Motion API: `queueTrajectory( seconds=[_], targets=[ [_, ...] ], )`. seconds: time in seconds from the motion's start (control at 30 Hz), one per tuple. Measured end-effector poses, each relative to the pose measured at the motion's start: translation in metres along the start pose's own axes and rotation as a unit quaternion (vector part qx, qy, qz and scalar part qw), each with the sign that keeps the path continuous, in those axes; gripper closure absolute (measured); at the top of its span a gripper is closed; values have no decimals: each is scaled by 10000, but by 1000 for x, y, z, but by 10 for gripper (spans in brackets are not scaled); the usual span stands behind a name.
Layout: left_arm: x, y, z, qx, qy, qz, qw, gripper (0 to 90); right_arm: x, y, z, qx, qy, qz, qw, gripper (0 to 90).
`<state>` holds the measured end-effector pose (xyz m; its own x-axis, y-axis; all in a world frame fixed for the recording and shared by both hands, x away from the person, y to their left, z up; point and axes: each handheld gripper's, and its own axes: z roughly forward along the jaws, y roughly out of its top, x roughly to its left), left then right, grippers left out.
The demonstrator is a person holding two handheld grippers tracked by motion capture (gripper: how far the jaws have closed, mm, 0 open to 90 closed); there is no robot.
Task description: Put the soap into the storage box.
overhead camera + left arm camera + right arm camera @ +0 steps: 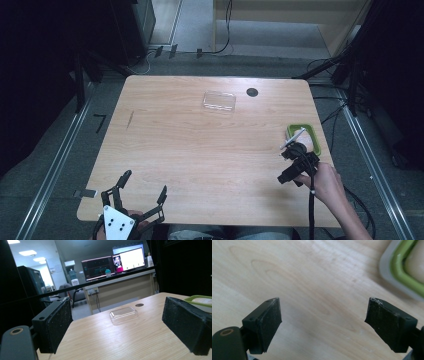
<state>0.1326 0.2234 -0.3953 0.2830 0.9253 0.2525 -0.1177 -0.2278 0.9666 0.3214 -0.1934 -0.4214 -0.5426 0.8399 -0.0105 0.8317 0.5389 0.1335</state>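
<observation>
A green-rimmed container [311,131] with something pale inside sits at the table's right edge, and a thin white stick [293,138] leans out over its near-left rim. My right gripper [286,165] hovers just in front of it, open and empty, pointing down at bare wood; in the right gripper view [323,315] the container's corner [399,267] is at the top right. A clear plastic lid [218,101] lies flat at the table's far middle. My left gripper [145,182] rests open at the near-left edge, and its own view [115,325] looks toward the lid [123,314].
A dark round grommet [252,92] sits in the wooden tabletop [200,150] just right of the lid. Cables and dark stands surround the table on the floor. Beyond the far edge, a counter with monitors [112,265] stands in the room.
</observation>
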Motion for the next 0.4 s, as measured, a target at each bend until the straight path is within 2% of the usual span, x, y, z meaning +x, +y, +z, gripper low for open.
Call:
queueTrajectory(
  seconds=[0.1,0.23,0.4],
  targets=[
    [0,0,0,1,-2,2,10000,99,7,-8,5,47,4,-122,9999,132],
    [0,0,0,-5,0,-5,10000,99,15,-18,17,324,26,-265,9991,132],
    [0,0,1,-2,14,-13,10000,99,21,-25,32,498,68,-396,9980,134]
  ],
)
